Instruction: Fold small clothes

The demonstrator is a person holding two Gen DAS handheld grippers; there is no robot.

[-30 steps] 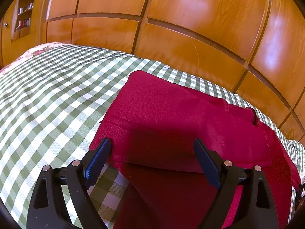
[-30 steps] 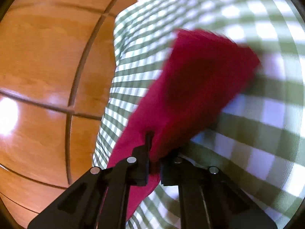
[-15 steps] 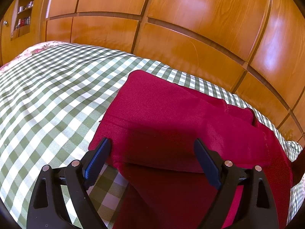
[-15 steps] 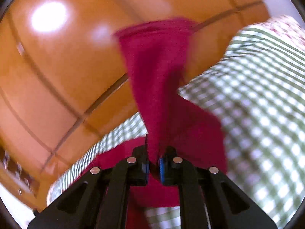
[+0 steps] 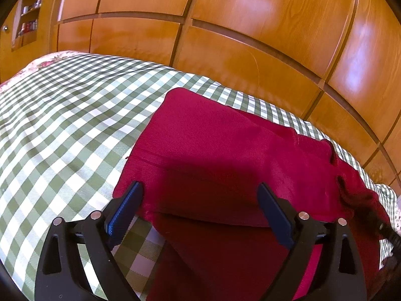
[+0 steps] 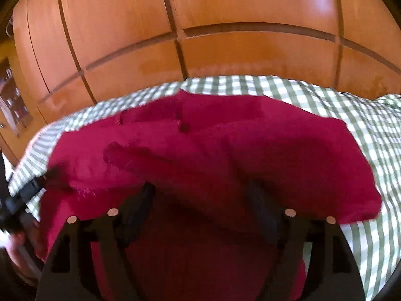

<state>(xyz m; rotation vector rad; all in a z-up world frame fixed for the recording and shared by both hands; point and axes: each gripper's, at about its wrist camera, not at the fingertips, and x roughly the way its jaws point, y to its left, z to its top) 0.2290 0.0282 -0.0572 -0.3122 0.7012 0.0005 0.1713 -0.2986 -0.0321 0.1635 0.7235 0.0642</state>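
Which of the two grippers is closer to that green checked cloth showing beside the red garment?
Left. The left gripper has one finger over the checked cloth; the right gripper, jaws just opened, sits wholly over the red garment.

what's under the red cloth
The red cloth lies on a green checked sheet, which shows all round it. The cloth is folded over itself, so a lower red layer shows near the camera. Anything else beneath is covered.
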